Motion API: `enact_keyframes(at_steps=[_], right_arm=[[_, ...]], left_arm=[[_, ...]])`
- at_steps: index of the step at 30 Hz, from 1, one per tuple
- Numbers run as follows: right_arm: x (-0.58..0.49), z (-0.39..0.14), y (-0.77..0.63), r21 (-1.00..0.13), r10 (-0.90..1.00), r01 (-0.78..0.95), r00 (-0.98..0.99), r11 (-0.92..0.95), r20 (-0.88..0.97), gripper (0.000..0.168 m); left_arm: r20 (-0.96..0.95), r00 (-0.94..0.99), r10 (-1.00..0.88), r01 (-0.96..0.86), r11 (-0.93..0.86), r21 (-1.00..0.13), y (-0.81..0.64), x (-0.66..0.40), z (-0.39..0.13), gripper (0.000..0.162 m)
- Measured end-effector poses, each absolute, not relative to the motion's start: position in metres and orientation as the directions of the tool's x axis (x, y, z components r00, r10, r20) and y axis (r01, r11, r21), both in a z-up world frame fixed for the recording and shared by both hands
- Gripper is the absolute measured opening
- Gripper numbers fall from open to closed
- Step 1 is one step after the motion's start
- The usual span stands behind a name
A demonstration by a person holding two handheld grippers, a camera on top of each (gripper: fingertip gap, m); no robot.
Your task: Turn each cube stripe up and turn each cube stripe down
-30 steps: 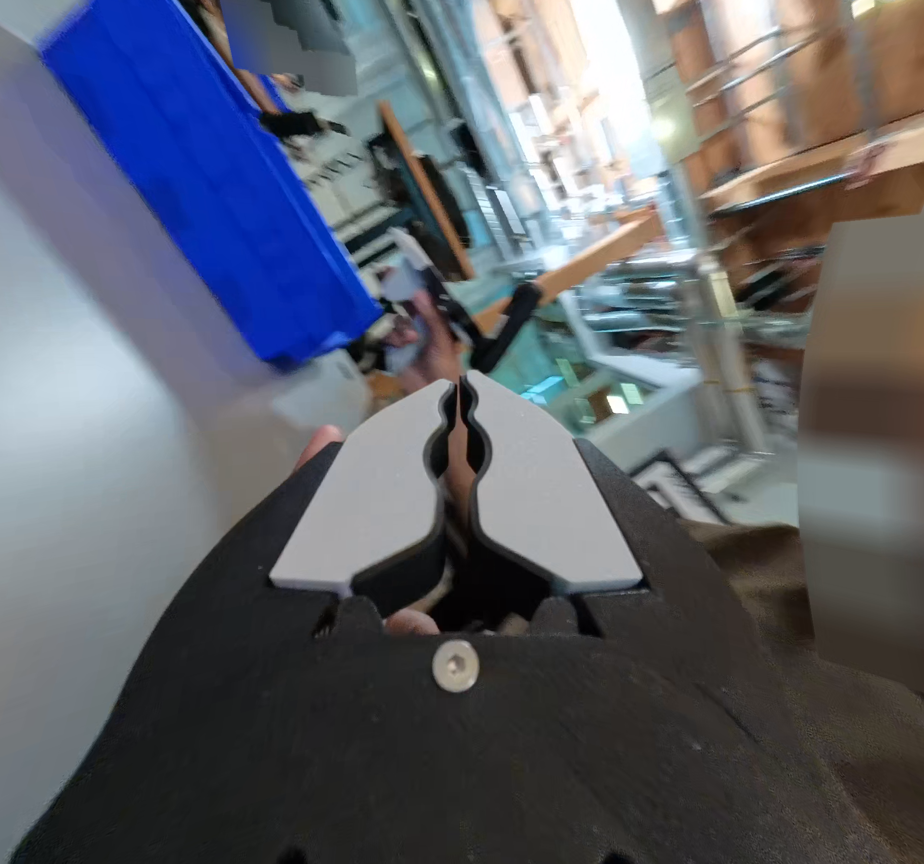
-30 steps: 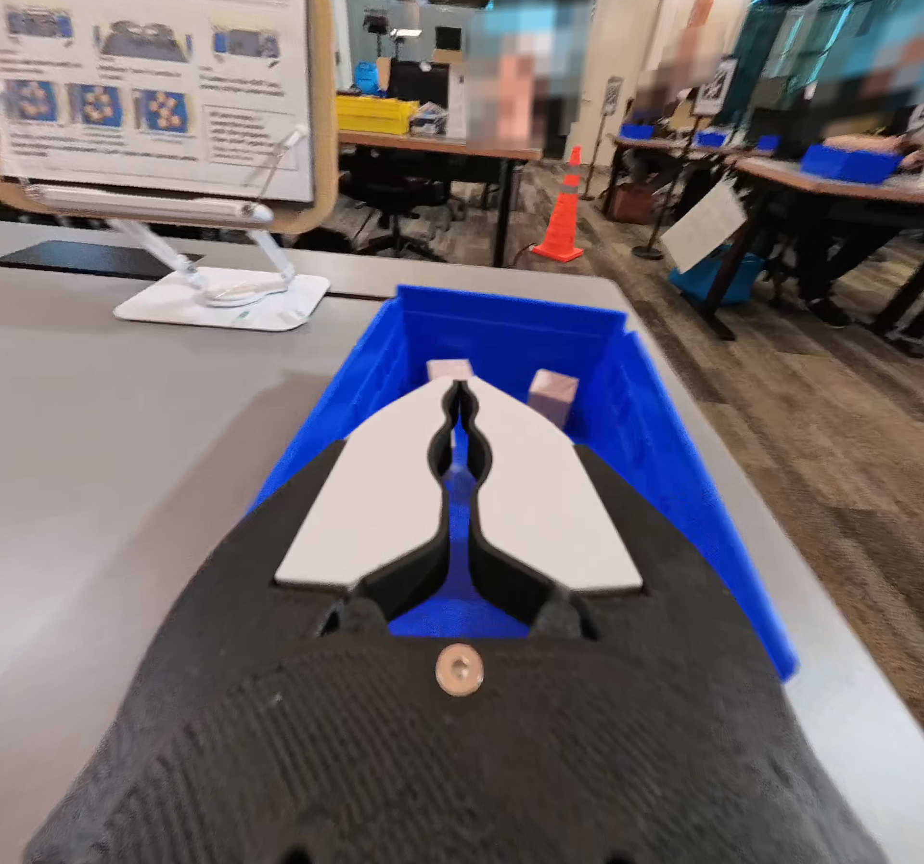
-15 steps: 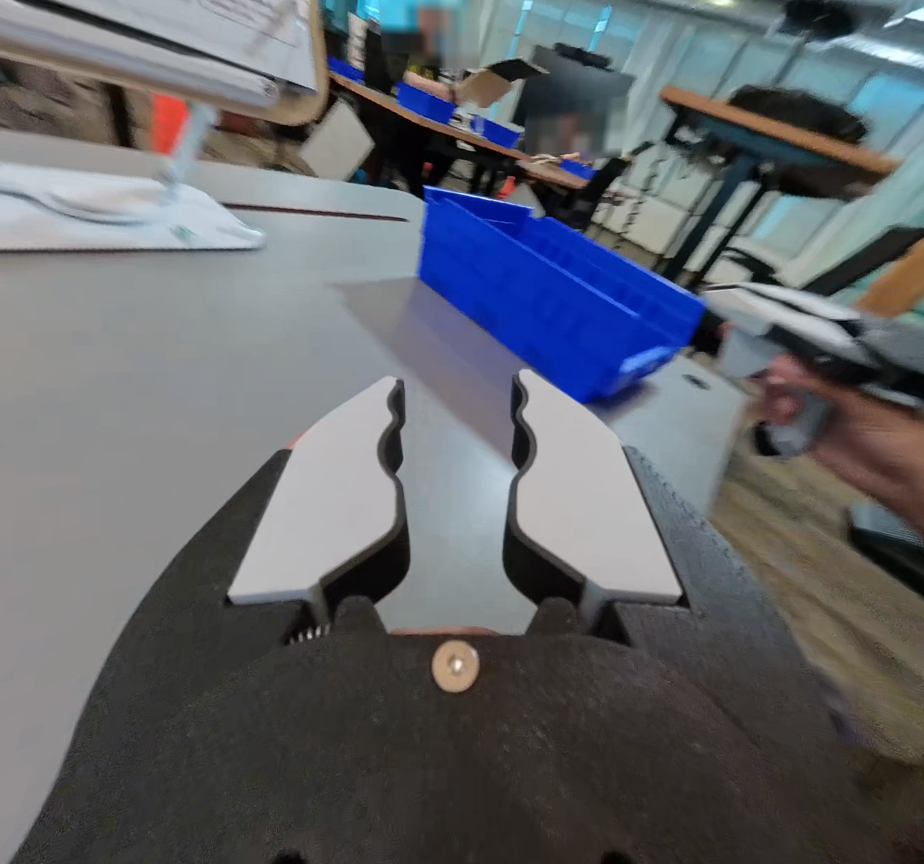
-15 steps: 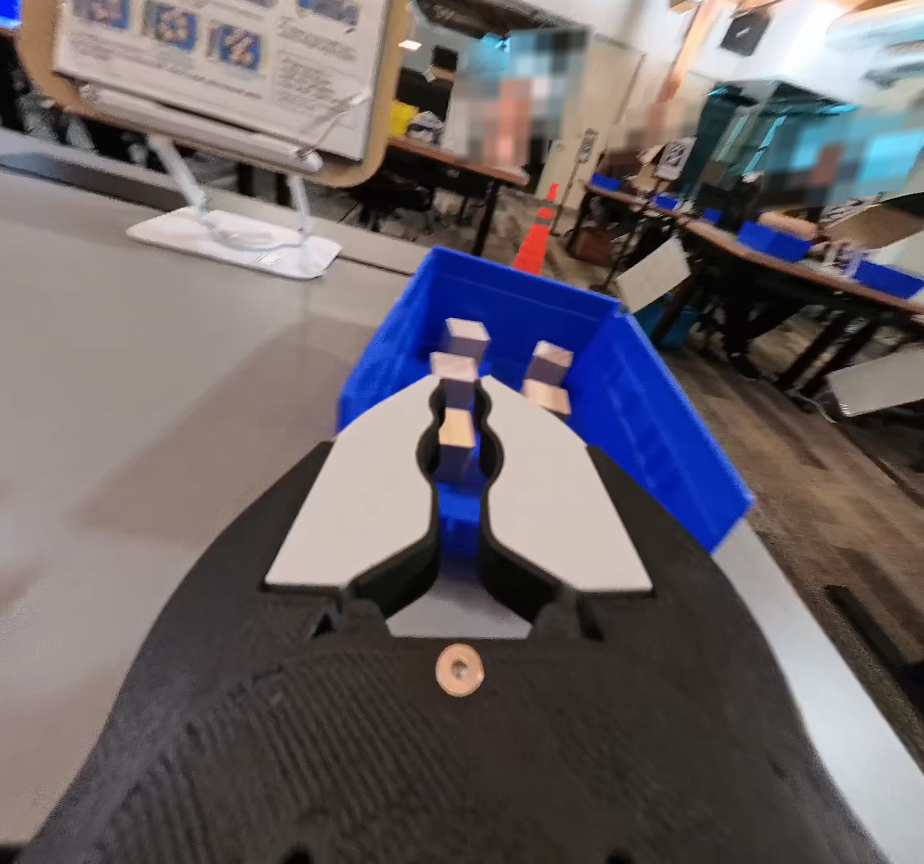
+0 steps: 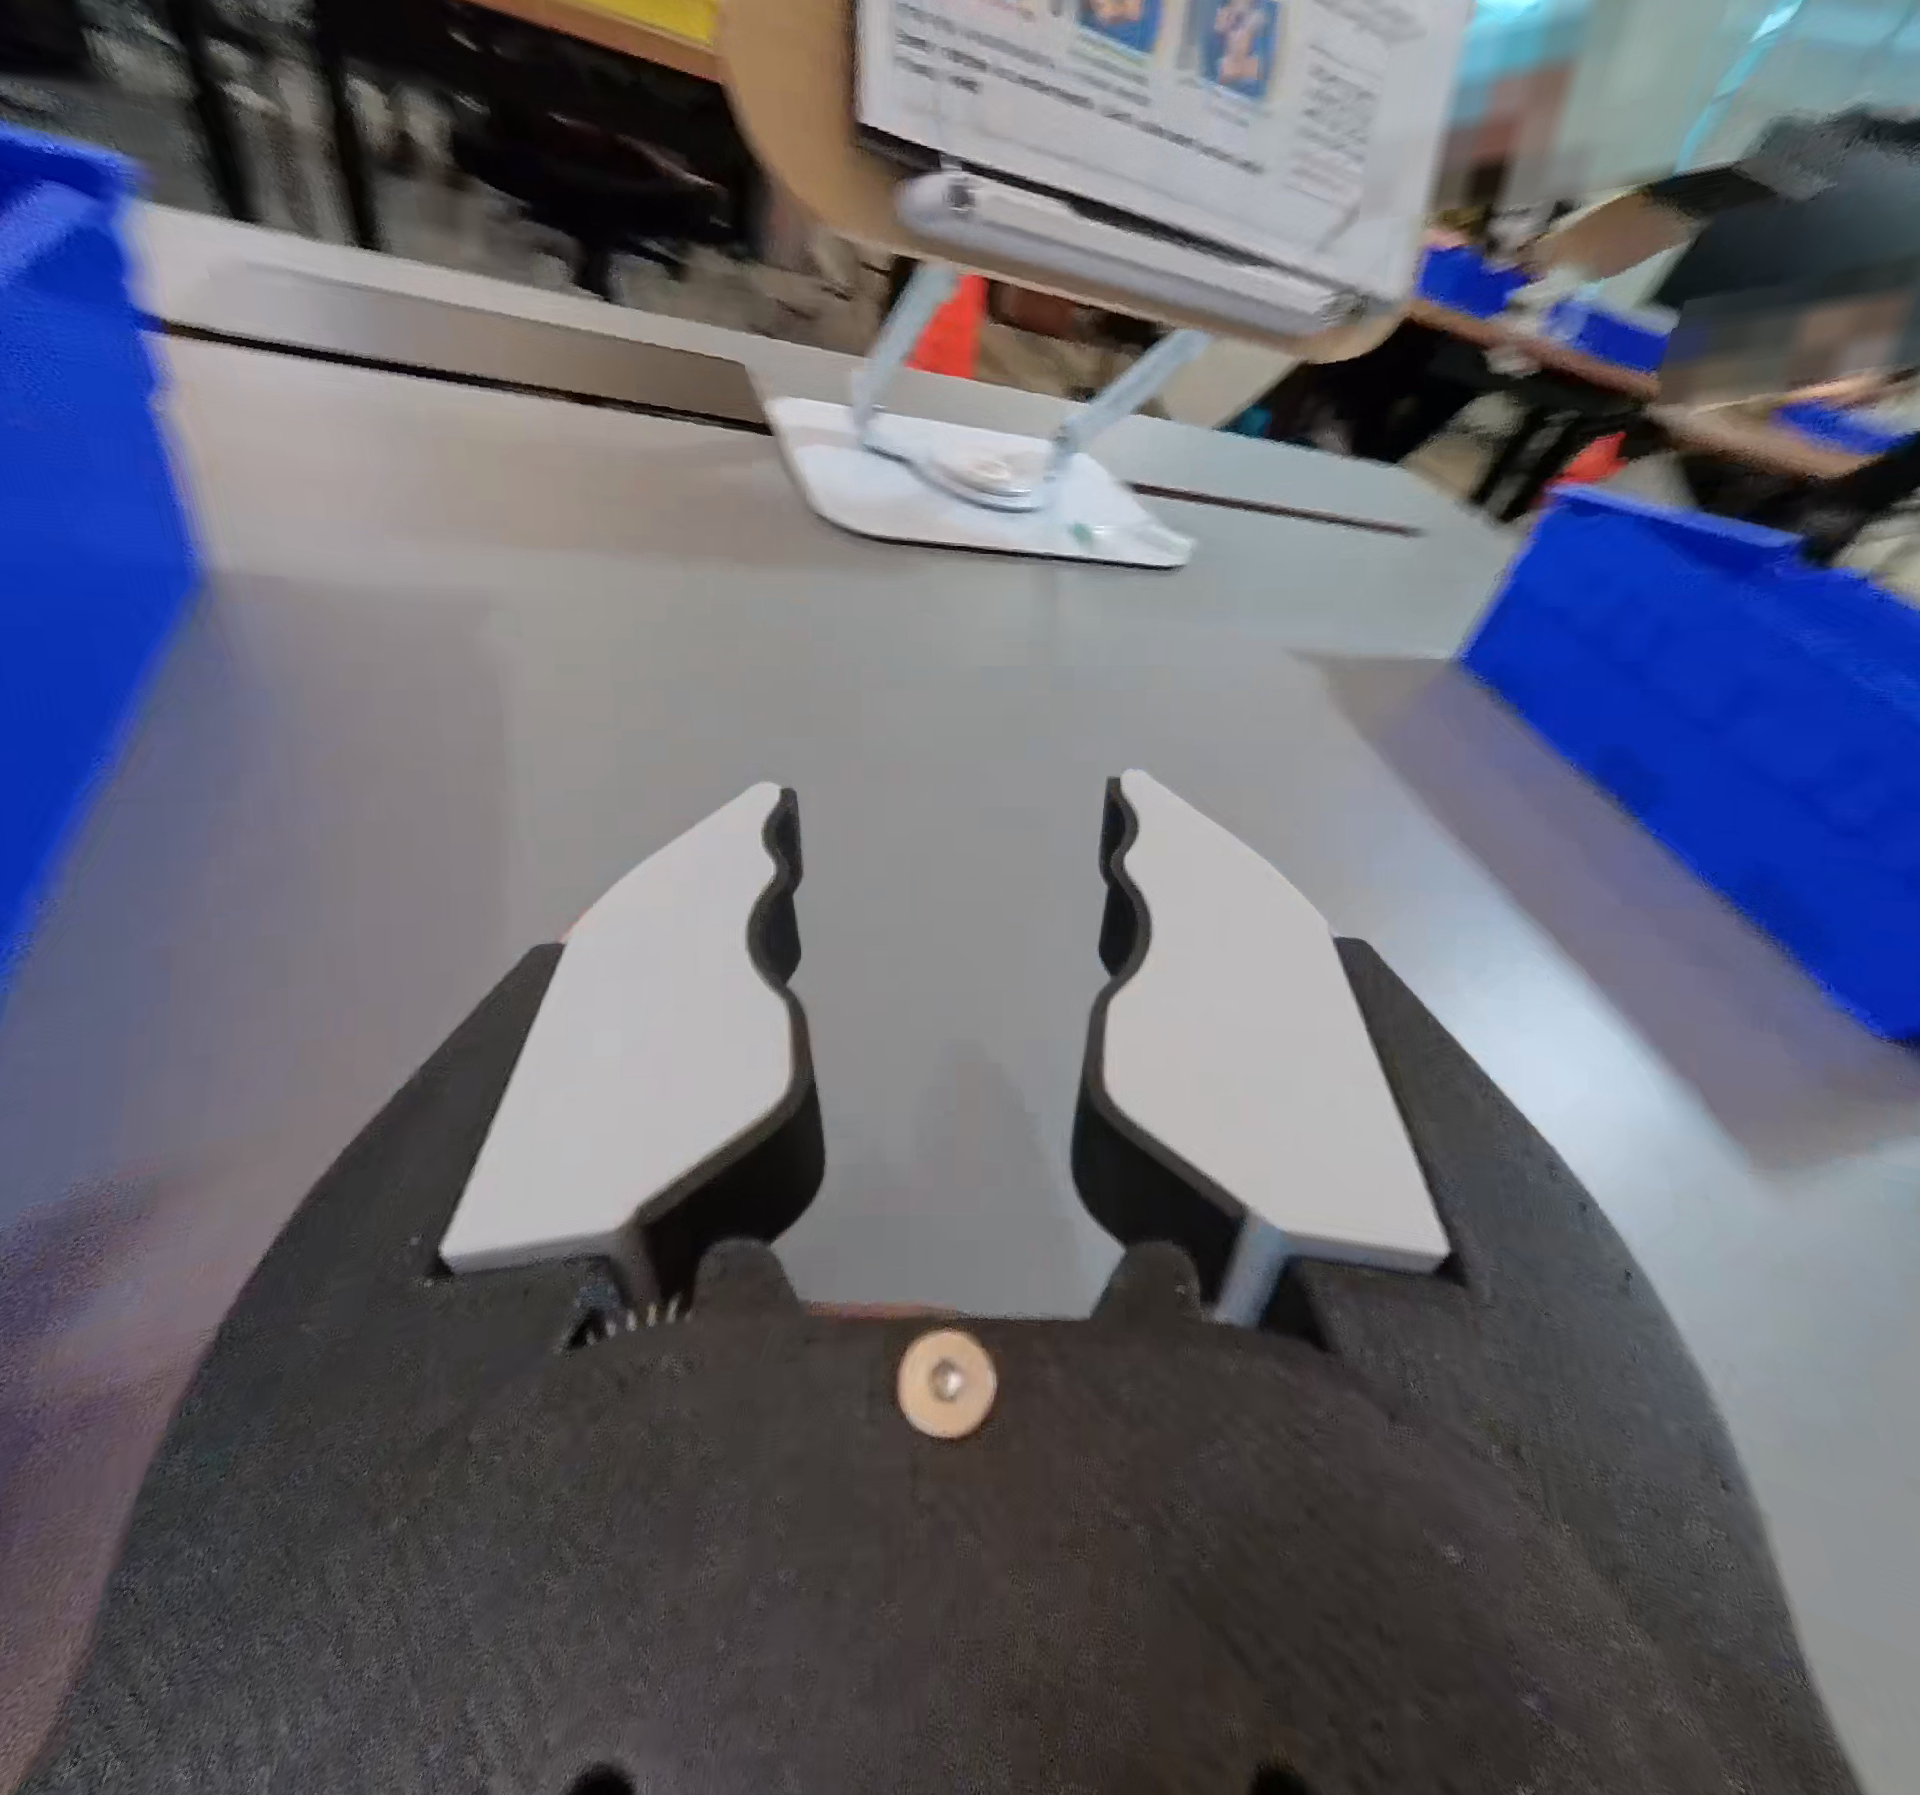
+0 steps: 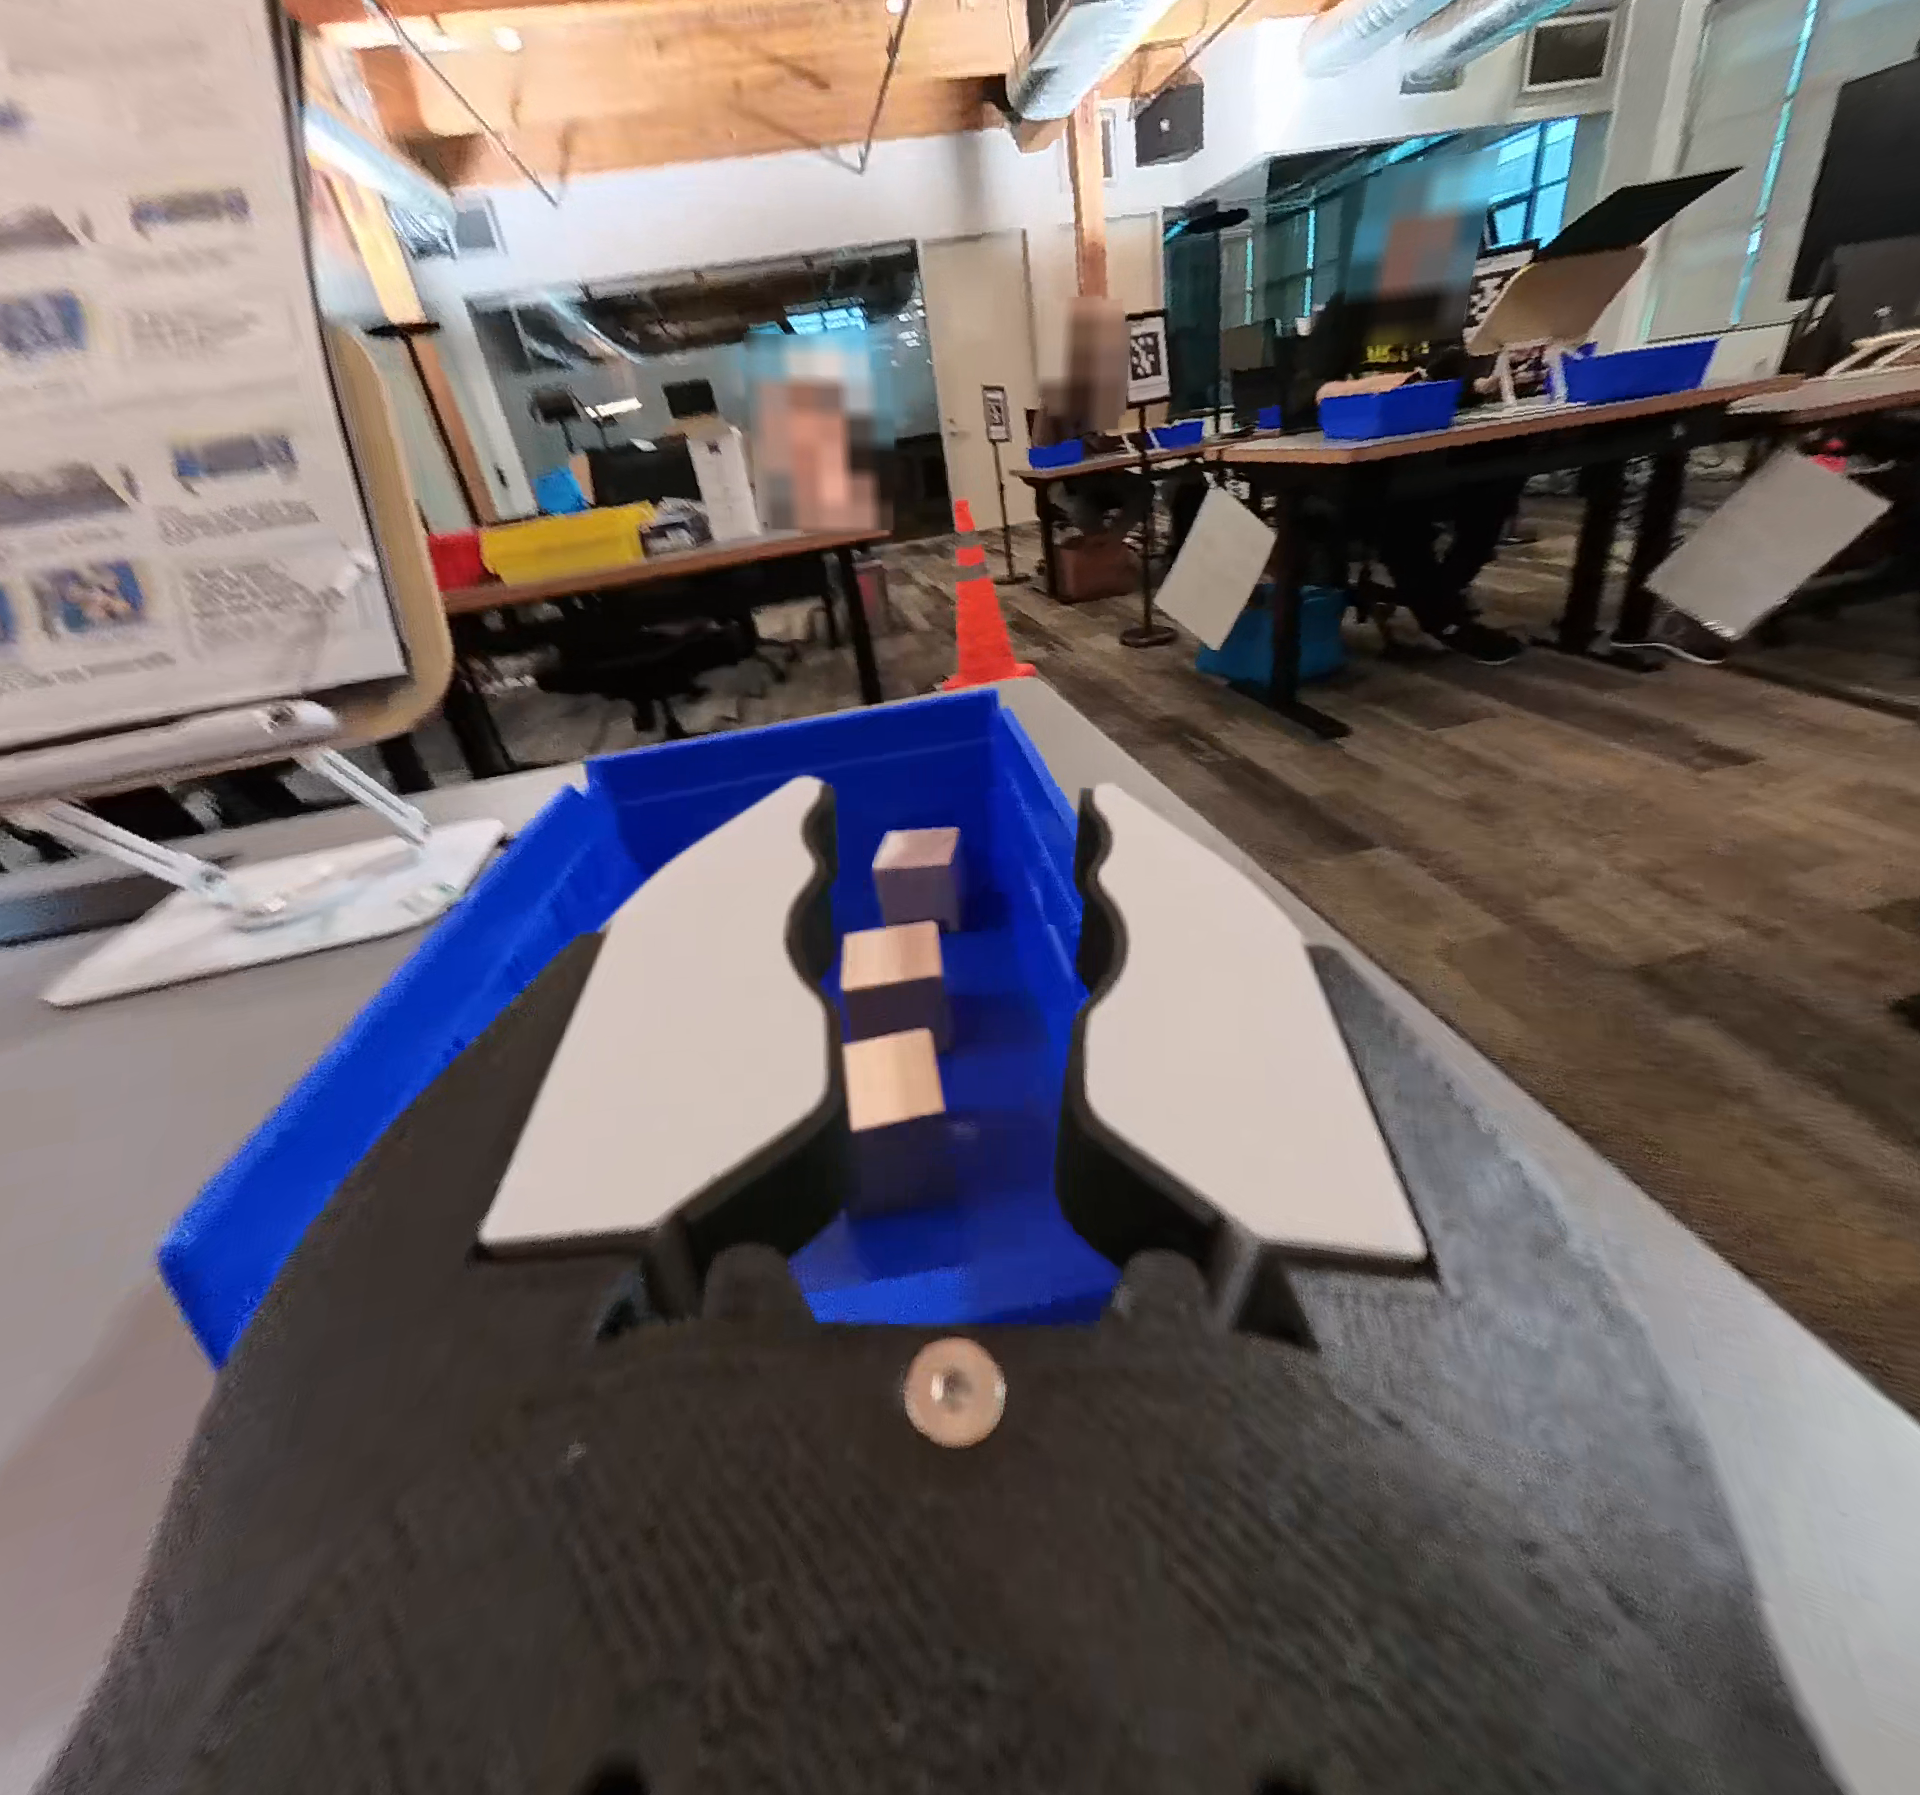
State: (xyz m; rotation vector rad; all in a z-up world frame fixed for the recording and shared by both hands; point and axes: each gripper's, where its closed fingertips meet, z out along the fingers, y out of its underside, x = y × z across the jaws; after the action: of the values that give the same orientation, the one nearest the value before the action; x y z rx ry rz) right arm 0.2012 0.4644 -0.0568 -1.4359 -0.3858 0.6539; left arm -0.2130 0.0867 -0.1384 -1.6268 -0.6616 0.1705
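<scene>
Left tongs (image 5: 948,800) spread wide, empty, held low and level over the bare grey worktop (image 5: 935,665), aimed at the white base of a document stand (image 5: 977,498) near the far edge. Right tongs (image 6: 951,800) likewise parted, gripping nothing, poised above the near end of a blue bin (image 6: 343,1070) at the worktop's right edge and pointing along its length. Seen between the fingers — three pale cubes in a row down the bin's long axis: near cube (image 6: 894,1080), middle cube (image 6: 891,961), far cube (image 6: 916,862). Tops plain and pale; stripe position too blurred to tell. Second blue bin (image 5: 73,540) at the worktop's left edge.
</scene>
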Motion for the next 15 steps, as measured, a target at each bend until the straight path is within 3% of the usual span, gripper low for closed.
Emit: enact_keyframes(at_steps=[3,6,10,12,15], right_arm=[[0.194,-0.055,0.467,-0.981,0.628,-0.193,0.764,0.01,-0.144,0.045],[0.19,-0.056,0.476,-0.984,0.621,-0.18,0.772,0.007,-0.137,0.046],[0.19,-0.071,0.49,-0.971,0.622,-0.203,0.747,-0.123,-0.235,0.066],[0.197,-0.068,0.496,-0.967,0.609,-0.223,0.751,-0.127,-0.253,0.069],[0.225,-0.059,0.505,-0.964,0.537,-0.26,0.806,-0.054,-0.248,0.061]], left_arm=[[0.18,0.777,0.603,0.252,-0.035,-0.967,0.064,-0.234,-0.136,0.057],[0.22,0.75,0.624,0.263,0.023,-0.964,0.05,-0.244,-0.13,0.057],[0.296,0.718,0.631,0.306,0.096,-0.947,0.04,-0.251,-0.122,0.057],[0.274,0.731,0.625,0.3,0.067,-0.952,0.043,-0.252,-0.122,0.056],[0.192,0.784,0.59,0.265,-0.037,-0.964,0.051,-0.245,-0.126,0.053]])
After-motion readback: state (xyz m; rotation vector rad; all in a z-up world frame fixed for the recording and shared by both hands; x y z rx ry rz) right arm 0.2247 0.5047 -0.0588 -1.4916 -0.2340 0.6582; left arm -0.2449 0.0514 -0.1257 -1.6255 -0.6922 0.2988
